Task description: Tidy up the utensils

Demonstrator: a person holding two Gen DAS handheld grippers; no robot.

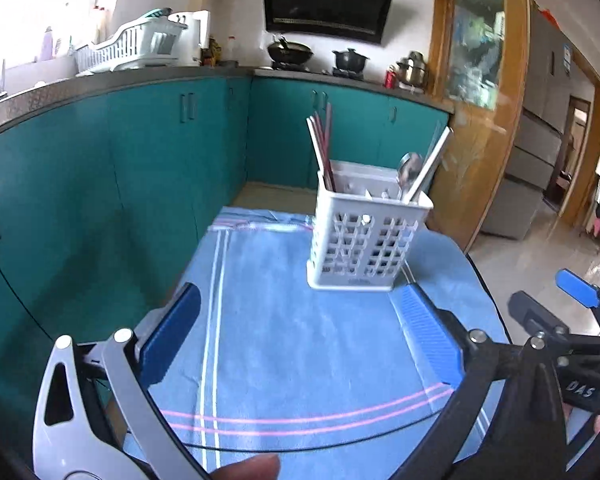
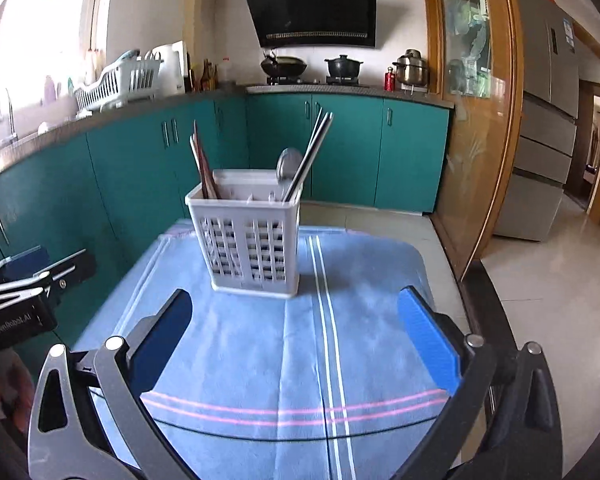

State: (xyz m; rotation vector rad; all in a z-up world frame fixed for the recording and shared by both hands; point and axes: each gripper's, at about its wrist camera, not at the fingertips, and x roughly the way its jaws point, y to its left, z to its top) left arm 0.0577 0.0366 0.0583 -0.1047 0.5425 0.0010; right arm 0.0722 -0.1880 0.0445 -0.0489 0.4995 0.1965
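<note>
A white slotted utensil holder stands upright on a blue striped cloth. In it are red and white chopsticks at its left side, and a metal spoon with more chopsticks at its right side. My left gripper is open and empty, a little short of the holder. My right gripper is open and empty, just in front of the holder. Each gripper shows at the edge of the other's view.
The cloth covers a small dark-rimmed table. Teal cabinets run along the left and back under a counter with a dish rack, a stove and pots. A wooden glass door and a fridge stand at the right.
</note>
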